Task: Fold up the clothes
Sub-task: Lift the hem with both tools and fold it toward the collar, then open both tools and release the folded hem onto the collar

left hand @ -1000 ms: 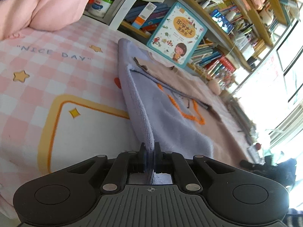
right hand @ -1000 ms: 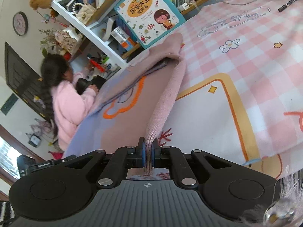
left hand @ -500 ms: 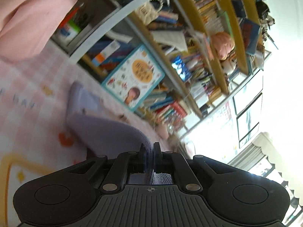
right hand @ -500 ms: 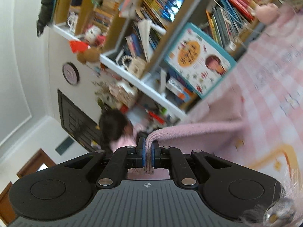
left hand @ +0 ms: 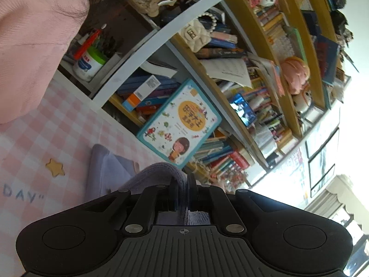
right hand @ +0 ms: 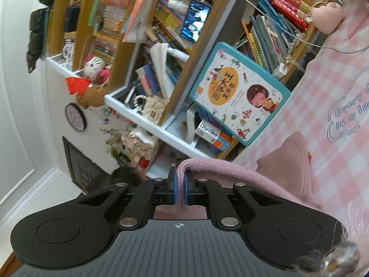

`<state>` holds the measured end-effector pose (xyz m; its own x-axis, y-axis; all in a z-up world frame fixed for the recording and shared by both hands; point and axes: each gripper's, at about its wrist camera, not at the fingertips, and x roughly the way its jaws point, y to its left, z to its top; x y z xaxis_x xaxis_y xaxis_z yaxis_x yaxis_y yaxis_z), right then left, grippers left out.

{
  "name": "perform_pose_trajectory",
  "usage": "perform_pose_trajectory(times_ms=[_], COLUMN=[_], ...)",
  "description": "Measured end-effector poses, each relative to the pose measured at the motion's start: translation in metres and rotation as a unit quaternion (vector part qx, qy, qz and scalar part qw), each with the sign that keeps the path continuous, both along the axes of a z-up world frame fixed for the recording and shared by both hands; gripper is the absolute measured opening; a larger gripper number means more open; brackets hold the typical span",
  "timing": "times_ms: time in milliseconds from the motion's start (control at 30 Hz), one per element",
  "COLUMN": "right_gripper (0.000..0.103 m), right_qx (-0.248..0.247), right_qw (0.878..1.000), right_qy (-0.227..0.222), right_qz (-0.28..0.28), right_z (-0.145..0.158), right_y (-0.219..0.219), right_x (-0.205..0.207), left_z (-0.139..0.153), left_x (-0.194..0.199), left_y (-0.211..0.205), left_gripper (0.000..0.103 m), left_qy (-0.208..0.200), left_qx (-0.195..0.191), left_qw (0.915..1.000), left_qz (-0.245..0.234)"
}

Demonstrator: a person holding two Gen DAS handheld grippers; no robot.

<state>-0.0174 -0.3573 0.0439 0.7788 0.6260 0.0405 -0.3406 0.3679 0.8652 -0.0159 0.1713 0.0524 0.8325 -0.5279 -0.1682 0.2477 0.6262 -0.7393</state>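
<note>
one picture book [left hand: 178, 121] behind lifted garment [left hand: 156, 173]

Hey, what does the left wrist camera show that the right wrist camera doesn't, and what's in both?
Only the left wrist view: the left gripper shut on a lilac edge of the garment, a white jar with a green lid, a gold star on the checked cloth.

Only the right wrist view: the right gripper shut on the garment's pink edge, a round wall clock.

Both: the teal picture book leaning on the bookshelf.
</note>
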Motion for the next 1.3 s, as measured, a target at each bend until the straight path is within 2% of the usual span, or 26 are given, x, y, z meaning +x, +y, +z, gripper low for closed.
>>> perform_pose_trajectory(times_ms=[167,367,667,733,800,867,900,1000,1067,1133,1233,1300], right_gripper=[0.006,0.006,0.006,0.009,0.012,0.031,0.035,0.035,0.035,0.035,0.034,0.027], right_qx=[-0.011,-0.02,-0.024,-0.031,-0.038,-0.037,-0.036,-0.04,-0.063,-0.096,-0.163,-0.214], right_qw=[1.0,0.998,0.995,0.994,0.993,0.992,0.991,0.991,0.991,0.989,0.983,0.974], right_qy=[0.018,0.053,0.094,0.098,0.105,0.109,0.111,0.105,0.096,0.085,0.066,0.051], right_qz=[-0.019,-0.026,-0.024,-0.026,-0.038,-0.052,-0.06,-0.071,-0.075,-0.074,-0.061,-0.05], right_z=[-0.003,-0.024,-0.054,-0.059,-0.064,-0.067,-0.068,-0.067,-0.062,-0.057,-0.047,-0.04], right_y=[0.003,0.009,0.007,0.008,0.006,0.001,-0.002,-0.009,-0.009,-0.003,0.015,0.029], right_x=[0.037,0.07,0.095,0.098,0.1,0.1,0.099,0.092,0.084,0.077,0.067,0.06], left_z=[-0.003,-0.02,-0.041,-0.043,-0.043,-0.041,-0.039,-0.032,-0.027,-0.023,-0.02,-0.021], left_x=[0.033,0.056,0.077,0.081,0.083,0.083,0.082,0.075,0.068,0.06,0.05,0.045], left_y=[-0.001,0.0,0.001,0.0,-0.001,-0.001,-0.001,0.002,0.0,-0.006,-0.017,-0.024], left_gripper=[0.006,0.006,0.006,0.008,0.018,0.048,0.054,0.053,0.051,0.043,0.038,0.035], left_qy=[0.02,0.049,0.08,0.085,0.086,0.086,0.082,0.06,0.046,0.036,0.028,0.025], left_qx=[0.012,0.02,0.04,0.044,0.057,0.07,0.076,0.083,0.095,0.117,0.144,0.159], left_qw=[0.9996,0.9981,0.995,0.9945,0.9935,0.9919,0.9914,0.9927,0.9927,0.9909,0.9886,0.9866], left_qz=[0.017,0.033,0.043,0.043,0.049,0.063,0.069,0.065,0.058,0.055,0.036,0.025])
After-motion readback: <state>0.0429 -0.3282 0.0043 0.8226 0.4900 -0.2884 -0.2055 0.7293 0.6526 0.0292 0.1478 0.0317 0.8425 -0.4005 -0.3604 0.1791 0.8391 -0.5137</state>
